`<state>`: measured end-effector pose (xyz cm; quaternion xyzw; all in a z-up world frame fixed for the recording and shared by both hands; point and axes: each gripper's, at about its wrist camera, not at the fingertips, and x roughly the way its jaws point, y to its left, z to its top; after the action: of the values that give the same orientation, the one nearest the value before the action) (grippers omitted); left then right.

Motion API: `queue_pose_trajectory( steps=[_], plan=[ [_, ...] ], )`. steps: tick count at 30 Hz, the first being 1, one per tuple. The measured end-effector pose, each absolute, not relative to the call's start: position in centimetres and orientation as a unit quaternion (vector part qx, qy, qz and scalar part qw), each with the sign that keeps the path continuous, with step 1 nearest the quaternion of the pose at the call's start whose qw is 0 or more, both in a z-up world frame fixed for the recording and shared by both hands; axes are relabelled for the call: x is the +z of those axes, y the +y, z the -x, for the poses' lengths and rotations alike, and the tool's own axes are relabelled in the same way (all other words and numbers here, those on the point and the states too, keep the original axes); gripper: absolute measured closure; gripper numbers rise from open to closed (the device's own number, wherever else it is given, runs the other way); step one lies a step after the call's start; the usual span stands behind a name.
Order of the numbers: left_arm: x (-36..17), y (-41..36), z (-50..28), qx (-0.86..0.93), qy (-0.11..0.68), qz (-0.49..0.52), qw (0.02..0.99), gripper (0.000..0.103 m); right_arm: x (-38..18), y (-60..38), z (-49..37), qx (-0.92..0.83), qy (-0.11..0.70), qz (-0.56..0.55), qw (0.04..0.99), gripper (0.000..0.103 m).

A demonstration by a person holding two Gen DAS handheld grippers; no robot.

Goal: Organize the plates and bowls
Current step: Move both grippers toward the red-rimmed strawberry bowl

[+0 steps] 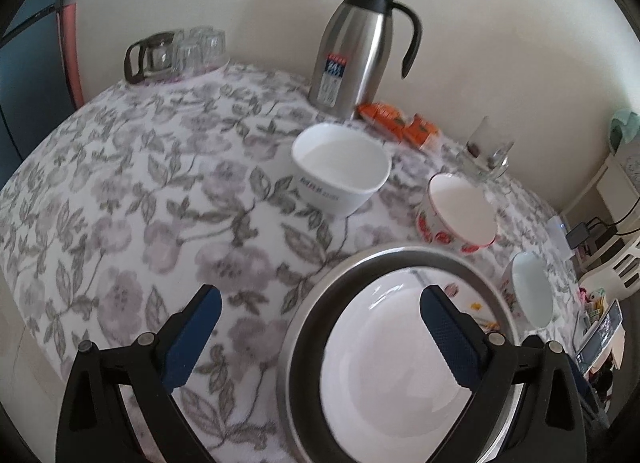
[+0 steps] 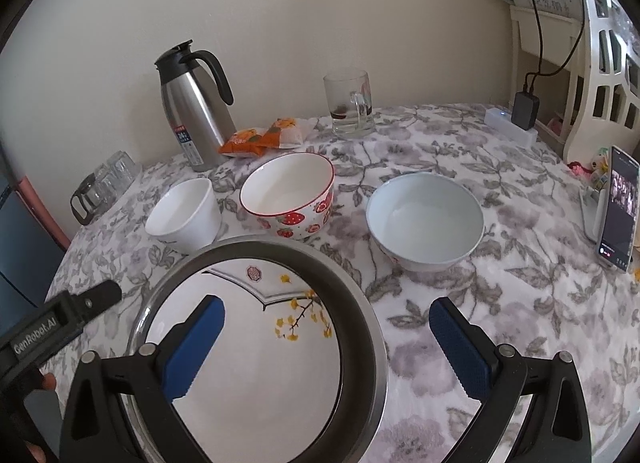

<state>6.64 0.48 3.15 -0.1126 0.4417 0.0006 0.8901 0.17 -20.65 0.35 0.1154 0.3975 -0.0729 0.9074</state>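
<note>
Grippers hover over a round table draped in a grey floral cloth (image 2: 500,303), both with jaws spread wide and gripping nothing. The left gripper (image 1: 320,327) straddles the near-left rim of a steel tray (image 1: 304,303): one blue pad sits over bare cloth outside the rim, the other over the white plate (image 1: 380,343) lying inside the tray. The right gripper (image 2: 324,339) straddles the tray's opposite rim, its left pad above the plate, where a yellow-blossom sprig is painted, its right pad over cloth. Neither set of pads appears to touch tray or plate.

Beyond the tray stand three bowls, apart from one another: a plain white bowl (image 2: 186,215), a strawberry-patterned bowl (image 2: 290,195) and a pale blue-white bowl (image 2: 426,219). Against the wall are a steel thermal jug (image 2: 196,111), orange snack packets (image 2: 260,137) and a glass mug (image 2: 350,105). A phone (image 2: 618,209) leans upright at the table's right edge.
</note>
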Motion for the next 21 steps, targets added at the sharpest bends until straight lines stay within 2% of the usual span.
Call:
queue_pose_trajectory(
  steps=[6, 12, 21],
  plan=[
    [4.5, -0.4, -7.2, -0.003, 0.388, 0.099, 0.916, 0.003, 0.8, -21.5, -0.7, -0.058, 0.379, -0.147, 0.912, 0.0],
    [5.0, -0.6, -9.0, -0.033, 0.388, 0.125, 0.912, 0.003, 1.4, -22.7, -1.2, -0.071, 0.363, -0.163, 0.915, 0.0],
    [5.8, -3.1, -11.1, -0.054, 0.377, 0.105, 0.919, 0.003, 1.5, -24.6, -2.5, -0.09, 0.351, -0.18, 0.914, 0.0]
  ],
)
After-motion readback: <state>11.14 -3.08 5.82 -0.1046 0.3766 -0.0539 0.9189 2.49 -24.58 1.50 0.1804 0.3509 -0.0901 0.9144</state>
